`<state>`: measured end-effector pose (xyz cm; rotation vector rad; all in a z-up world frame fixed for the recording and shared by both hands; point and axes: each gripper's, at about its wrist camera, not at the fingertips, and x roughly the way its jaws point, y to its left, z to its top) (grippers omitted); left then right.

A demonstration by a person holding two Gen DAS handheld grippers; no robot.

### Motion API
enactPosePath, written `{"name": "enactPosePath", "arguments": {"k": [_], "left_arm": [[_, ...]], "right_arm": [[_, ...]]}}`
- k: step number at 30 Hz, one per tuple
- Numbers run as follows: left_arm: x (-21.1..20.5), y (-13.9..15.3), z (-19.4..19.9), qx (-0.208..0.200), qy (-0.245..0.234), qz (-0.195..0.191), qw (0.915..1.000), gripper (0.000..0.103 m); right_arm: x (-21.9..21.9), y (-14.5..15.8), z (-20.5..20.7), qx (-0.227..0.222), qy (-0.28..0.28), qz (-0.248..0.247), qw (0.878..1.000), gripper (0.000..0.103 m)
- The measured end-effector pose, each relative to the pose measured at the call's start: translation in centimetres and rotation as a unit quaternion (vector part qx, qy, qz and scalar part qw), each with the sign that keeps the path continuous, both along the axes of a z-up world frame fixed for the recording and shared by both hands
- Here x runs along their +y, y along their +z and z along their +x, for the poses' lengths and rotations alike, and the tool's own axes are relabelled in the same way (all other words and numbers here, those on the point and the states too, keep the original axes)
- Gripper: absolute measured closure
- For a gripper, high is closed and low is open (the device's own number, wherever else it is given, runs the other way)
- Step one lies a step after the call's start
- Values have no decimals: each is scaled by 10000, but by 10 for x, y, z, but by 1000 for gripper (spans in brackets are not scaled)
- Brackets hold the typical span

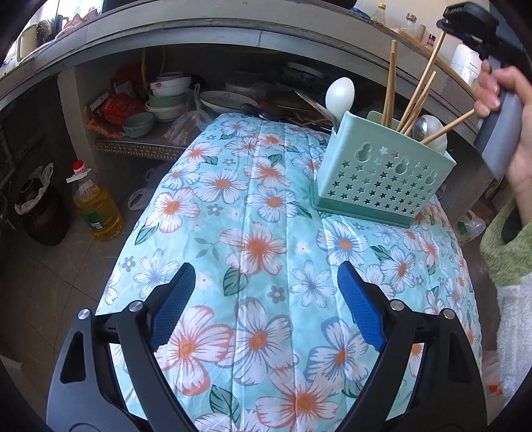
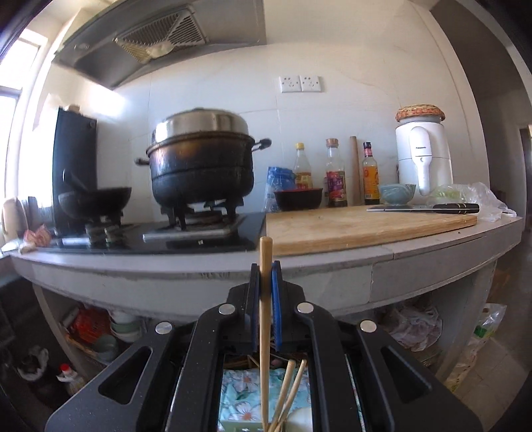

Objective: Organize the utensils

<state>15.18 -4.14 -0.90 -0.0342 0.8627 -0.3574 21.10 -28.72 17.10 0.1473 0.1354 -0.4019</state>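
Observation:
A mint-green perforated utensil holder (image 1: 382,172) stands at the far right of the table's floral cloth (image 1: 252,232). It holds several wooden chopsticks (image 1: 392,79), a white spoon (image 1: 339,94) and a metal spoon (image 1: 420,128). My right gripper (image 1: 449,20), in a person's hand (image 1: 505,89), hangs above the holder, shut on one chopstick (image 2: 265,292) whose lower end reaches down among the others in the holder (image 2: 232,427). In its own view the right gripper (image 2: 265,266) points toward the counter. My left gripper (image 1: 266,285) is open over bare cloth, with nothing between its fingers.
Beyond the table runs a grey counter (image 2: 299,266) with a stove, a black pot (image 2: 199,166), a wok (image 2: 96,199), a cutting board (image 2: 365,226) bearing a knife (image 2: 429,208), and bottles. Bowls (image 1: 169,99) sit on the shelf beneath. An oil bottle (image 1: 96,206) stands on the floor at left.

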Motion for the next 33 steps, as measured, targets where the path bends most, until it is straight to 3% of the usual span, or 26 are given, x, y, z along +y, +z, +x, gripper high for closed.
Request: {"name": "enactPosePath", "arguments": {"k": [6,11,16,20,27,31,33], "left_arm": [[-1,2,1,-27,24,-27,10000,20],[-5,8,-3,-129,4,-55,9999,20],[-7,21,-10,-297,18,-143,9995,16],[-9,38,-16,-576,-11,-207,9981,12],[-22,60,-25,-1002,-154,-188,9947,8],[-32,67,-32,-1167,-204,-64,9929,8],[-37,70,-35,-1237,-182,-22,9921,9]], "right_arm": [[-7,-19,-12,231,83,89,9997,93],[-14,-21,-35,224,245,342,9989,77],[-20,-17,-79,157,411,541,9976,72],[-23,-20,-128,226,592,660,9958,62],[-9,-59,-180,1240,749,619,9875,37],[-1,-83,-192,1831,606,728,9785,32],[1,-89,-196,1909,527,773,9771,29]]}}
